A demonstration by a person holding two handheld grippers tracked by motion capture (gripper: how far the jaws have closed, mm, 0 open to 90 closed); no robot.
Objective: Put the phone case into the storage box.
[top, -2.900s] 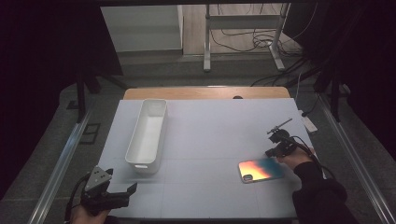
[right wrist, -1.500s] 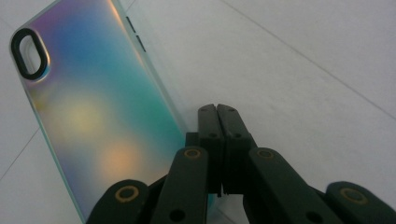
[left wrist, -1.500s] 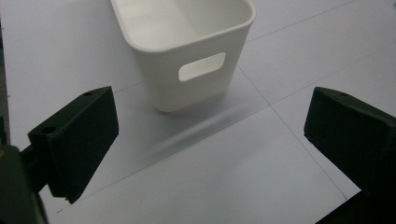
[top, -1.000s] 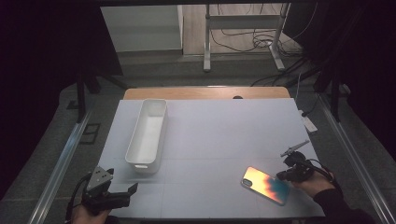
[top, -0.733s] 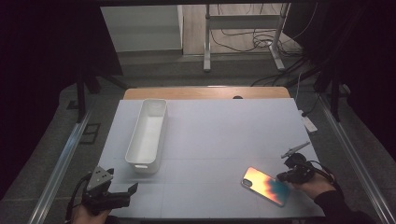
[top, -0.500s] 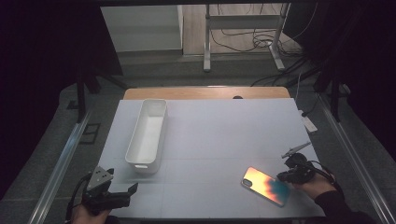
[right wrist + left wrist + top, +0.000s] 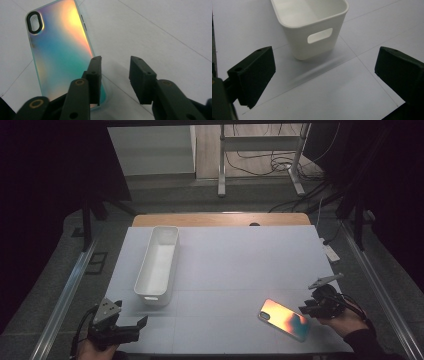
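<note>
Two grippers are at the near edge of the white table (image 7: 240, 255), one in each hand of the person, and they are well apart from each other. The right gripper (image 7: 306, 309) is at the near right corner, just at the right end of the phone case (image 7: 284, 319), which lies flat on the table with its shiny rainbow back up. In the right gripper view the jaws have just been opening; now they stand a moderate way apart. One jaw is over the near corner of the phone case (image 7: 62, 52) and the other is over the bare table beside it. Between the two pads I see only the table surface, so the case is not gripped; whether the one jaw touches the case's edge I cannot tell. The camera hole of the case is at the far end, away from the gripper. The left gripper (image 7: 141, 322) is at the near left corner, its jaws wide apart and with nothing between them. It points toward the white bin (image 7: 157, 265), a long narrow container that stands upright on the left part of the table. In the left gripper view the bin (image 7: 312, 25) shows its short end with a handle slot, near the jaws but not touched.
</note>
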